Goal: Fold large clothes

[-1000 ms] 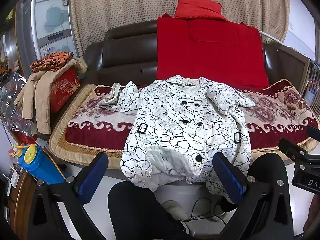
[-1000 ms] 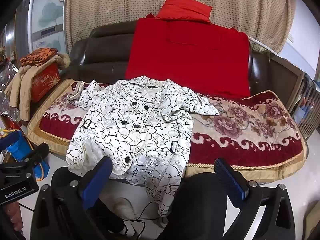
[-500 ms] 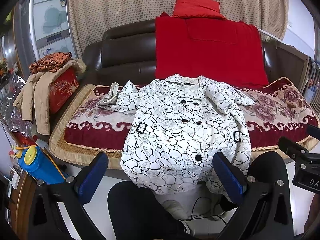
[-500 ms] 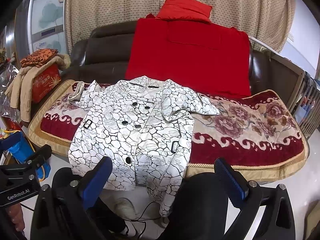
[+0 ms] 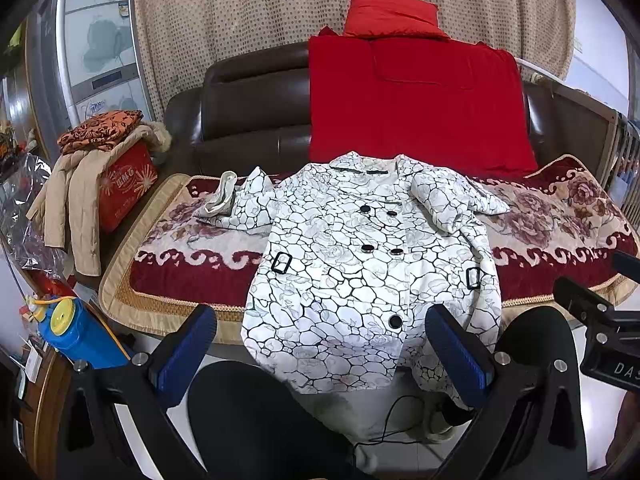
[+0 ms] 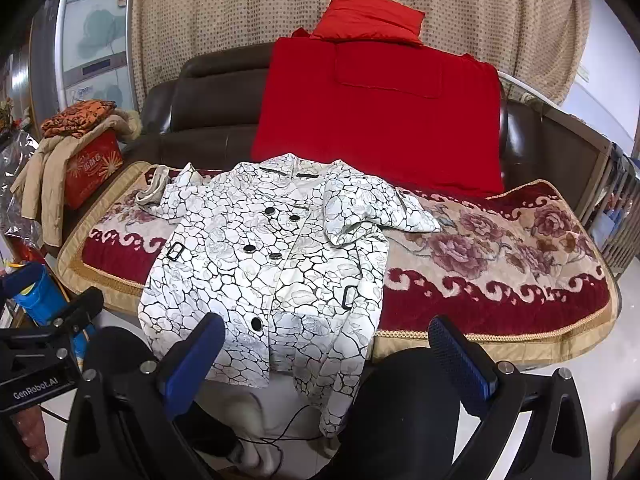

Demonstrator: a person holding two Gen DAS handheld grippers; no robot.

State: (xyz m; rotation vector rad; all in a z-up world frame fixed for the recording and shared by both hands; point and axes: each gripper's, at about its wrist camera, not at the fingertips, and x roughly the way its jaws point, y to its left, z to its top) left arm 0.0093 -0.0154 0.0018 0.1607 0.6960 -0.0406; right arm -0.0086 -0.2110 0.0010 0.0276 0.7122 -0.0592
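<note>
1. Since a second ago the coat's (image 5: 372,268) hem has changed: its bunched, turned-up lower left corner has dropped, and the hem now hangs smooth over the seat's front edge; my tongs have hardly shifted
2. The coat lies face up, buttoned, on the sofa (image 5: 248,120) seat straight ahead of both tongs, collar toward the backrest, hem toward me and draping off the edge, so its long axis runs away from me
3. Its left sleeve trails out crumpled to the left; the right sleeve is folded in across the chest
4. My left tongs (image 5: 320,344) are spread wide and hold nothing, the hem showing between the blue pads (image 5: 186,348); my right tongs (image 6: 326,354) are likewise spread and empty, sitting off the coat's right side
5. I judge the left tongs nearer the loose left sleeve and hem corner, the right nearer the right edge, so each side has its own hand for a first fold
6. The seat carries a red-and-cream flowered rug (image 6: 500,264), soft, and likely to drag on the cloth
7. Behind is a red blanket (image 6: 380,120) with a red cushion (image 6: 368,16) on top, then a curtain (image 5: 240,20)
8. At far left a red box (image 5: 124,188) bears a tan jacket and folded orange cloth; a blue bottle (image 5: 76,332) stands on the floor
</note>
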